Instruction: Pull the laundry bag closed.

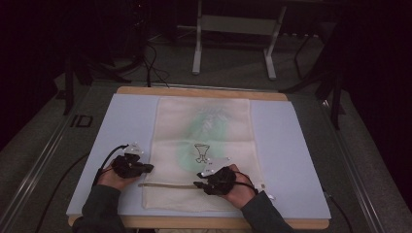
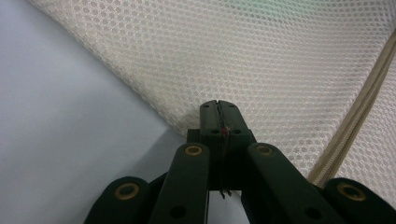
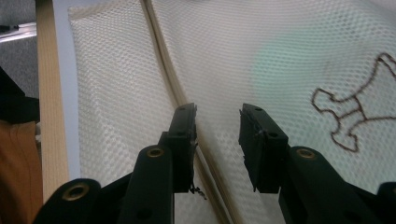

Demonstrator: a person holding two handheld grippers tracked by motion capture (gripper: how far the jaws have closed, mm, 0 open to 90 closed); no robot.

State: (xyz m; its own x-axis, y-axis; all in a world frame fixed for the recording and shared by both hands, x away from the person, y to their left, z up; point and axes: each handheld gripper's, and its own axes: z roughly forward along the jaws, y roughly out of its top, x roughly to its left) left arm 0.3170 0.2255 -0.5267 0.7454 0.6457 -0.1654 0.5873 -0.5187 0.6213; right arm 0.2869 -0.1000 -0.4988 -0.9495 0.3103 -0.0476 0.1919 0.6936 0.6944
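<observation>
A cream mesh bag [image 1: 204,145] lies flat on a pale blue mat [image 1: 126,121], with a green shape showing through it and a brown outline print [image 3: 348,112] on it. Its zipper [image 1: 165,185] runs across the near end. At the bag's left edge, my left gripper [image 1: 148,168] has its jaws pressed together on the mesh edge [image 2: 187,126], which lifts slightly off the mat. My right gripper [image 3: 218,116] stands open low over the mesh, its left jaw beside the zipper [image 3: 161,51], nothing between its fingers.
The mat covers a wooden table [image 1: 194,91] whose edge shows at the back and front. Behind the table stand a white metal frame [image 1: 233,29] and dark cables [image 1: 150,63] on the grey floor. Bare mat lies on both sides of the bag.
</observation>
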